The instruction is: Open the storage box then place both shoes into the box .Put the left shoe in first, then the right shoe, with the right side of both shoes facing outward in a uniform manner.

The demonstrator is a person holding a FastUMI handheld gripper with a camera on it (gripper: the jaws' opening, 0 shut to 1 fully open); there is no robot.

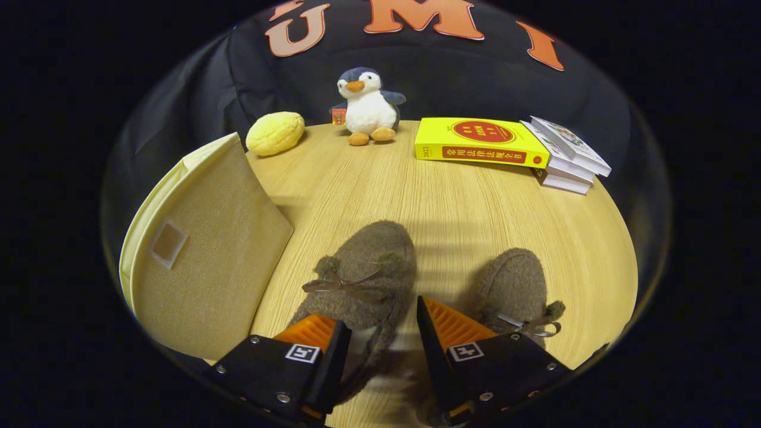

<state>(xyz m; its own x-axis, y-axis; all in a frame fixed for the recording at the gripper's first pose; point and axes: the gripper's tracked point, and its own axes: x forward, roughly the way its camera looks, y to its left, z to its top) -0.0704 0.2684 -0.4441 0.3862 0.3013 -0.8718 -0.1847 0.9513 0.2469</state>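
table (475, 226): 1 light wood top, carries everything listed below. landmark for all places = the storage box.

storage box (208, 261): 1, beige fabric, stands on the table to the left of the fingers. a small pale square patch on the woven face turned toward the camera, cream rim around it. whether it is open or shut cannot be told from this angle.

shoes: 2, brown fuzzy slippers, each with 1 thin brown bow. both sit on the table outside the box. first shoe (362, 273) lies just right of the box, toe pointing away, its heel end running down between the fingers. second shoe (514, 291) lies further right of the box, apart from the first, partly behind the right-hand finger.

yellow book (481, 142): 1, flat, far right of the box, toward the back of the table.

white books (568, 157): small stack, about 3, touching the yellow book on the side away from the box.

penguin plush (368, 107): 1, upright, beyond the box and to its right, at the back edge.

yellow bun-shaped toy (274, 132): 1, just beyond the box's far corner.

gripper (380, 345): 1, 2 fingers spread wide, straddling the first shoe's heel; contact with the shoe cannot be told.
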